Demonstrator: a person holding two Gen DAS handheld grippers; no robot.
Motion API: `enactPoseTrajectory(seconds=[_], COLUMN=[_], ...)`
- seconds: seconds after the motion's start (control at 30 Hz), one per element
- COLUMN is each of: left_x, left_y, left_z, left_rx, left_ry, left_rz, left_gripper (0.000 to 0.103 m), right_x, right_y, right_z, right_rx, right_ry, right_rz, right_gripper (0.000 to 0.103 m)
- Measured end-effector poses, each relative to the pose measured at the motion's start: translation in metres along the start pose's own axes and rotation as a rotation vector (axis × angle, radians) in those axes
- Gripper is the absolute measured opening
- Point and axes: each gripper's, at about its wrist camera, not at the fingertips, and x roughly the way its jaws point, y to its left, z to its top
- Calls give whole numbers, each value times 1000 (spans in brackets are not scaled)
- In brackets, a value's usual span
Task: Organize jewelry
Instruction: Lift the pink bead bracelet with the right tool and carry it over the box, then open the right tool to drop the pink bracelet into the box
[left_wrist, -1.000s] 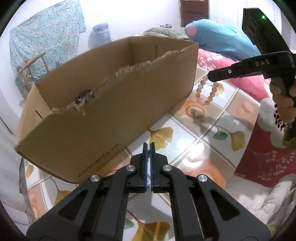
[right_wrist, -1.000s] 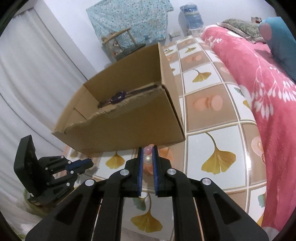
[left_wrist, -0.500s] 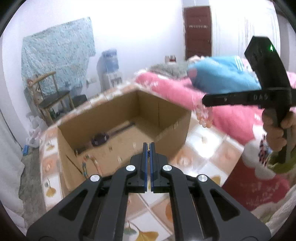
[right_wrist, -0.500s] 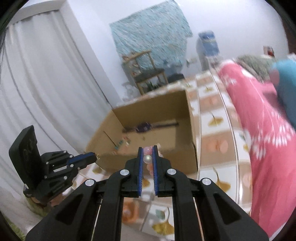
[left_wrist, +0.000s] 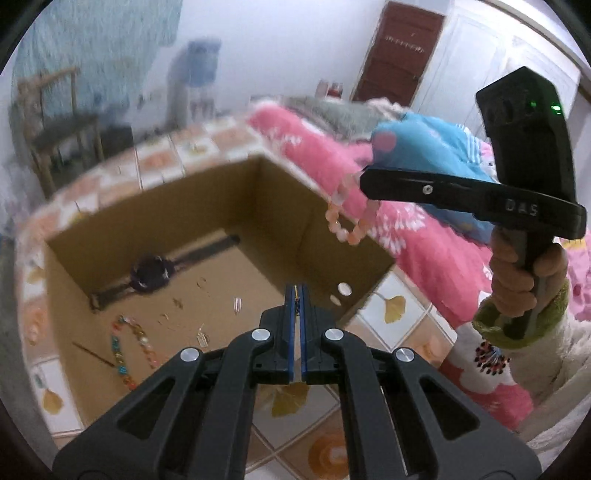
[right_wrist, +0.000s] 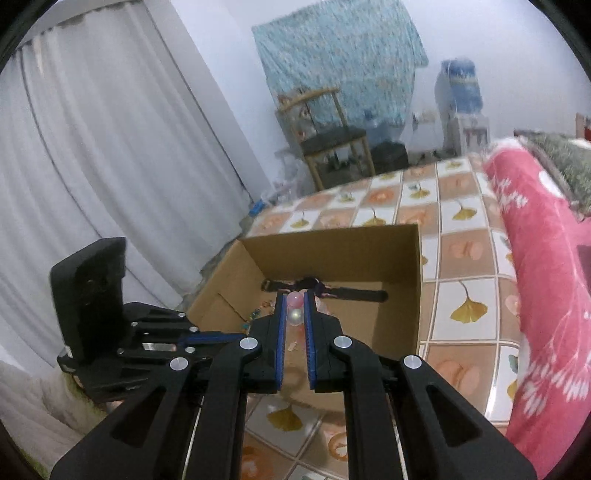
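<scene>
Bedroom setting: a tiled ginkgo-leaf-patterned cloth surface (right_wrist: 469, 306) bears an open brown cardboard box (right_wrist: 402, 325), with a pink floral quilt (right_wrist: 546, 280) along its right. On the box floor lie a dark-strapped wristwatch (left_wrist: 151, 273), a multicoloured bead chain (left_wrist: 129, 350) and small loose pieces. The right gripper (right_wrist: 294, 314) is clamped on a pink and pearl bead bracelet (left_wrist: 347, 218), held above the box's right wall; the loop hangs slack below the fingers, long axis near vertical, low end pointing down at the box rim.

The left gripper (left_wrist: 295, 295) has its fingers pressed together; a thin yellow thread-like item shows at the tips, identity unclear.

Assessed risks: released from this position, the bracelet could catch the rim or fall outside onto the cloth, since it hangs over the wall, not the floor. A swinging loop could also snag the cardboard edge. The grip spans few beads; slippage is possible.
</scene>
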Motion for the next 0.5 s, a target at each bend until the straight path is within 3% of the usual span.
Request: enactPoseTrajectory(seconds=[0.23, 0.4, 0.5], left_x=[48, 65, 65], left_y=[36, 51, 59], left_z=[4, 5, 7], left_rx=[-154, -227, -272], left_ry=[179, 218, 216], left_rz=[-119, -161, -193], left_gripper=[2, 3, 15], right_x=[30, 39, 42], right_y=[-24, -32, -32], right_z=[3, 5, 7], right_rx=[46, 55, 54], right_ry=[74, 92, 101], right_rz=[-8, -13, -21], right_gripper=[10, 10, 10])
